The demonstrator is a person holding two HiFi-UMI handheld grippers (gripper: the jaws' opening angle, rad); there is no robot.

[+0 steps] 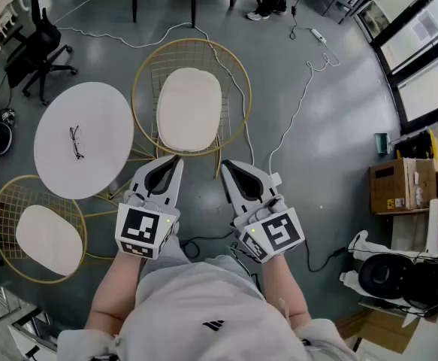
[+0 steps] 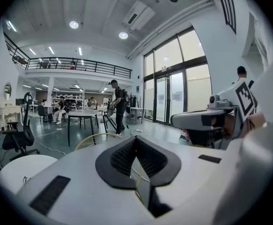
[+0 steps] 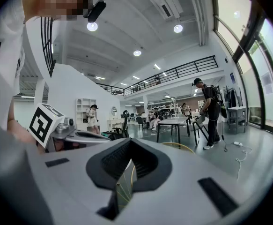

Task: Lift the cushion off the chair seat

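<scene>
I stood by while the person faced the wire chair (image 1: 234,70) with both grippers held out almost level over the bare grey floor (image 1: 331,171). Their tips were close to the chair's near rim but not touching it. The left gripper (image 1: 175,160) had its jaws pressed together on nothing, and the right gripper (image 1: 225,165) was likewise closed and empty. The cushion (image 1: 189,109) lay flat on the seat inside the hoop, apart from both grippers. On the left, the round table (image 1: 91,111) came right up beside the chair's rim, so that side was tight. The right side lay open apart from a thin white cable (image 1: 297,115) snaking over the floor. The chair was gold wire mesh and the cushion a smooth cream oval. The table was matt white and carried a pair of glasses (image 1: 77,142). The gripper pads (image 2: 120,158) were black and ribbed.
</scene>
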